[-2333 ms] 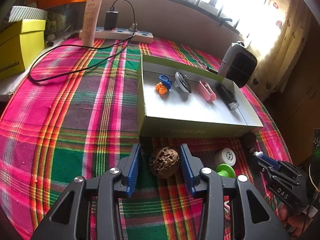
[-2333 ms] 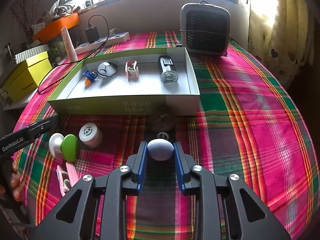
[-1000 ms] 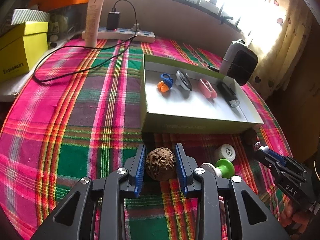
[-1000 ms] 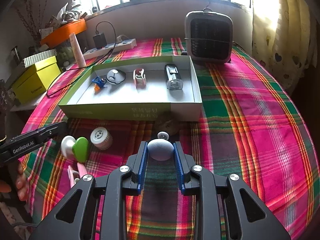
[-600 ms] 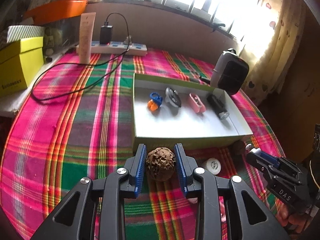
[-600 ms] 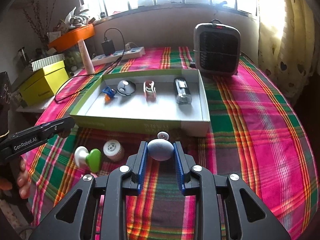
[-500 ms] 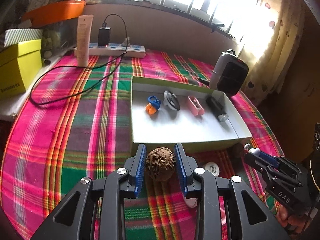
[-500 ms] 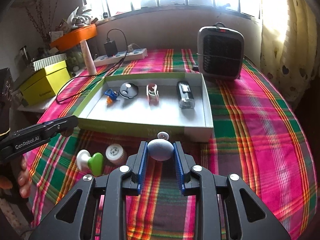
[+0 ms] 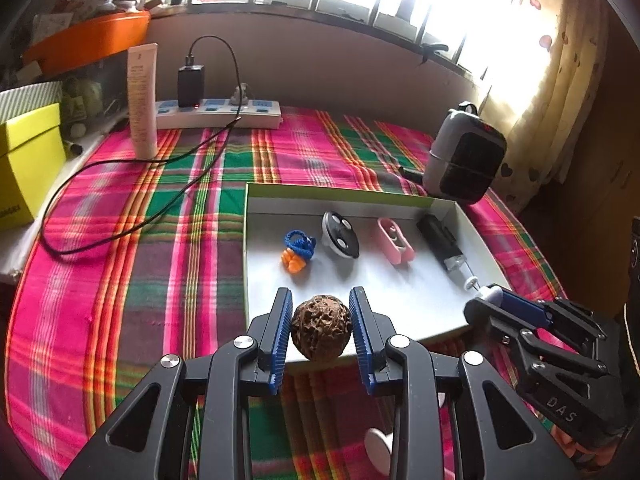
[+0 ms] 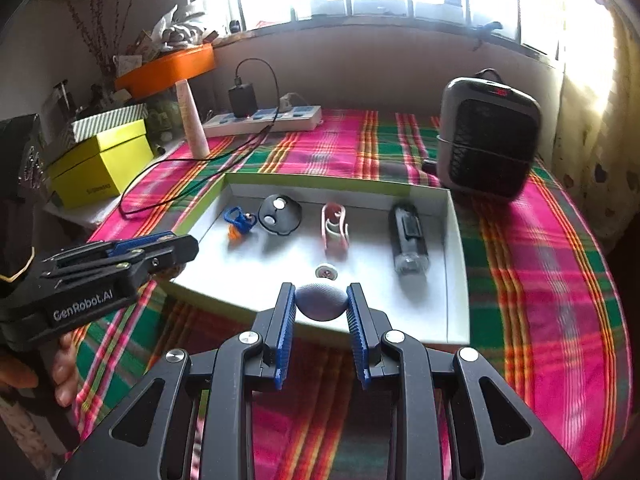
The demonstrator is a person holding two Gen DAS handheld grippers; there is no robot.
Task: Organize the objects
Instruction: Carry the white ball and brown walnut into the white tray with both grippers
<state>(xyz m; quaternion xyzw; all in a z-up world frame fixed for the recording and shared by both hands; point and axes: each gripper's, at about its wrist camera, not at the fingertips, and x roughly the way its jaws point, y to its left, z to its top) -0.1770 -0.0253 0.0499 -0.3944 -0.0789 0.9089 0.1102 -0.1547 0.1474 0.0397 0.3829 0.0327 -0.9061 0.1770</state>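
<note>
Left gripper [image 9: 321,330]: it is clenching a brown, wrinkled walnut [image 9: 321,333] between its blue pads; the nut is hanging clear of the cloth, in front of the tray's near wall in the left wrist view
Right gripper [image 10: 321,307]: it is gripping a pale lavender egg-shaped ball [image 10: 321,302], pads pressing on both of its sides; the ball is sitting just over the tray's near edge in the right wrist view; a small white disc [image 10: 326,271] is showing just beyond the ball, over the tray floor; I cannot tell whether it is lying in the tray or belonging to the ball
Hand: a person's fingers [image 10: 60,376] are wrapping the left tool's handle at the lower left of the right wrist view
Tablecloth [image 9: 120,280]: pink, green and orange plaid is covering the table under both tools
Tray [image 9: 245,240]: a shallow white box with green outer walls is lying on the cloth; four things are lying in a row toward its far wall, apart from one another
Tray contents, left to right: a blue and orange toy [image 9: 298,250]; a dark round disc with white dots [image 9: 340,234]; a pink clip [image 9: 394,240]; a black cylinder with a clear end [image 9: 444,246]
Beyond the tray: a small grey and black heater [image 10: 486,136] is standing at the tray's far right corner; a black cable [image 9: 120,208] is trailing across the cloth
Far edge: a white power strip [image 9: 218,114] is carrying a black charger; a pale tube [image 9: 141,100] is standing upright beside it; a yellow box [image 10: 100,164] is sitting off to the left
</note>
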